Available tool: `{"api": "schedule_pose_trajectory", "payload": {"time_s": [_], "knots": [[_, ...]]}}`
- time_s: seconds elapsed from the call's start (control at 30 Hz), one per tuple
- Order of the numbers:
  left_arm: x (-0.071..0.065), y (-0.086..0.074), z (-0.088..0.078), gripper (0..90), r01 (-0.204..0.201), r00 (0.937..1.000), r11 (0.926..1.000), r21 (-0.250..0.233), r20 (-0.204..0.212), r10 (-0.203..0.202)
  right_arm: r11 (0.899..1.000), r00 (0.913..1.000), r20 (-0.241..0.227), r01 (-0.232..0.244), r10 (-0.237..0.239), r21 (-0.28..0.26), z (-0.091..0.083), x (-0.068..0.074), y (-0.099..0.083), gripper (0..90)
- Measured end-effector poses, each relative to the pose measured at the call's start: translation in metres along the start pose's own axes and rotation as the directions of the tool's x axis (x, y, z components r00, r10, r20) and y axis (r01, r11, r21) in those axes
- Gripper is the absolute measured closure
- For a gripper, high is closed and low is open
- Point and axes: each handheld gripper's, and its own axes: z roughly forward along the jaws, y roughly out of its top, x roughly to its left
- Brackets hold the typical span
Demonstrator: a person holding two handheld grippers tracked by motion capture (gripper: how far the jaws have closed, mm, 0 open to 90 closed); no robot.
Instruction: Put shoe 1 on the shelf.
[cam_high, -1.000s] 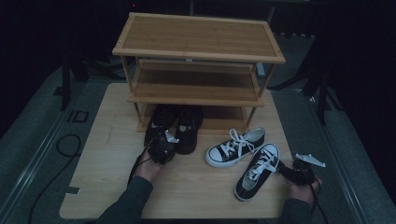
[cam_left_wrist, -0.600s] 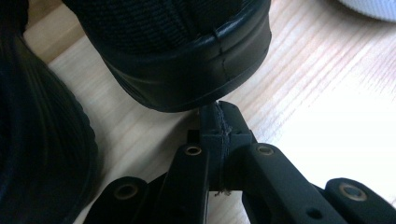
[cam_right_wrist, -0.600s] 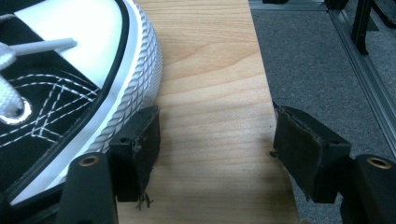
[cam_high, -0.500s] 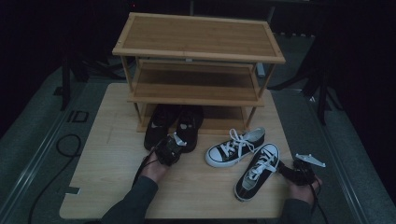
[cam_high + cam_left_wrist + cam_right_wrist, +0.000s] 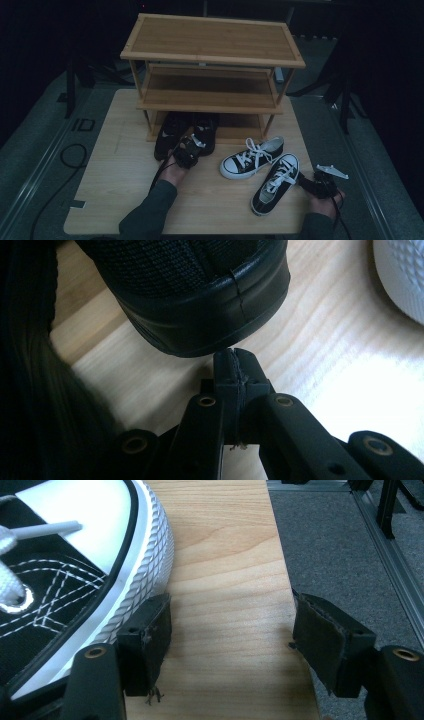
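the left gripper (image 5: 189,150) has slid toward the far edge of the table (image 5: 115,150) over the last second, and the pair of black shoes (image 5: 172,131) has gone with it: a second ago their heels lay well out on the bare wood, now their toes sit under the bottom shelf of the wooden shoe rack (image 5: 210,50) and only the heels stick out in front. to me that reads as a push, not a carry, and it looks nearly finished; a little more and the pair would sit fully inside the rack

the left gripper's jaws are clenched together with nothing between them. in the left gripper view their tip (image 5: 234,360) sits right at the rounded black rubber heel of one black shoe (image 5: 200,295), touching it or a hair off, so the closed jaws serve as a blunt pusher

the right gripper (image 5: 320,184) has kept its place by the table's near right corner, jaws spread wide and holding nothing. in the right gripper view one pad (image 5: 150,640) rests against the ribbed white sole of the nearer black-and-white sneaker (image 5: 75,580), the other pad over bare wood near the table's edge. the second black-and-white sneaker (image 5: 252,157) lies just beyond, toward the middle of the table
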Motion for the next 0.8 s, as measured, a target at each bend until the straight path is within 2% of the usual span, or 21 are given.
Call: {"api": "schedule_pose_trajectory", "payload": {"time_s": [0.4,0.8], "knots": [[0.005,0.022,0.016,89.3,0.022,0.9996,0.9997,0.010,-0.020,-0.021,1.000,1.0000,0.000,0.001,-0.001,0.000,0.000,0.000,0.000,31.3],[0.008,0.032,0.024,89.0,0.032,0.9993,0.9995,0.009,-0.023,-0.031,1.000,1.0000,-0.001,0.001,-0.001,0.000,0.000,0.000,0.000,31.3]]}}
